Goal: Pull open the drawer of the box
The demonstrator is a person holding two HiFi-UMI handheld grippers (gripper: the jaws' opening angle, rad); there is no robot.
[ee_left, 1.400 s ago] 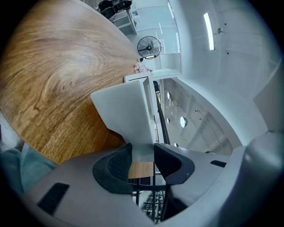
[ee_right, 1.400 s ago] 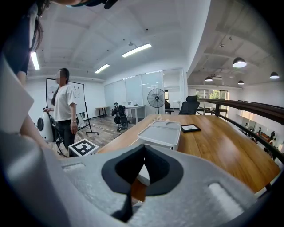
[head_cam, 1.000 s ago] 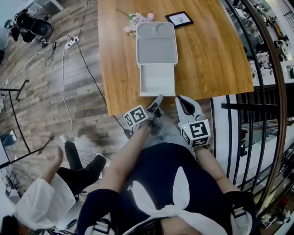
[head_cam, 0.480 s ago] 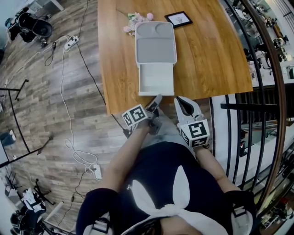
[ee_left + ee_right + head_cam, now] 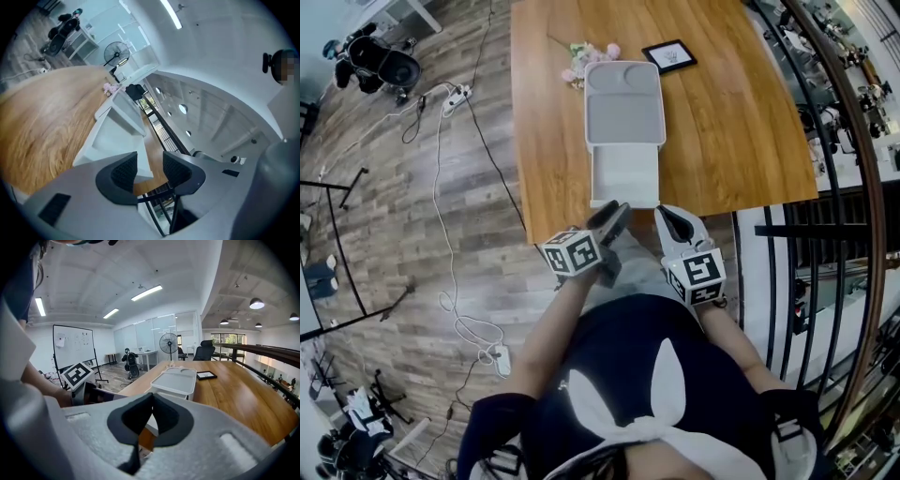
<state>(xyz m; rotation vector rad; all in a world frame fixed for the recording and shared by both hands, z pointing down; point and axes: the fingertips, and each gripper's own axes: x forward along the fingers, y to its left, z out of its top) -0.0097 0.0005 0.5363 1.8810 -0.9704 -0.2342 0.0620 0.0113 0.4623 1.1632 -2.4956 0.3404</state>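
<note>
A white box (image 5: 623,98) lies on the wooden table (image 5: 741,122), and its drawer (image 5: 625,178) stands pulled out toward the near edge. The drawer's inside looks bare. My left gripper (image 5: 617,214) hovers just before the drawer's front, rolled to one side, jaws open with nothing between them. In the left gripper view the drawer (image 5: 110,136) lies ahead of the open gripper (image 5: 149,163). My right gripper (image 5: 668,216) rests at the table's near edge, right of the drawer. In the right gripper view that gripper (image 5: 152,399) is shut and empty, with the box (image 5: 174,379) beyond it.
Pink flowers (image 5: 589,52) and a small black frame (image 5: 668,56) lie at the far end of the table. A black railing (image 5: 825,187) runs along the right. Cables and a power strip (image 5: 455,94) lie on the wood floor at the left.
My left gripper has lifted and rolled in front of the drawer. The right gripper has stayed put. A person at the lower left of the oldest frame has left the view.
</note>
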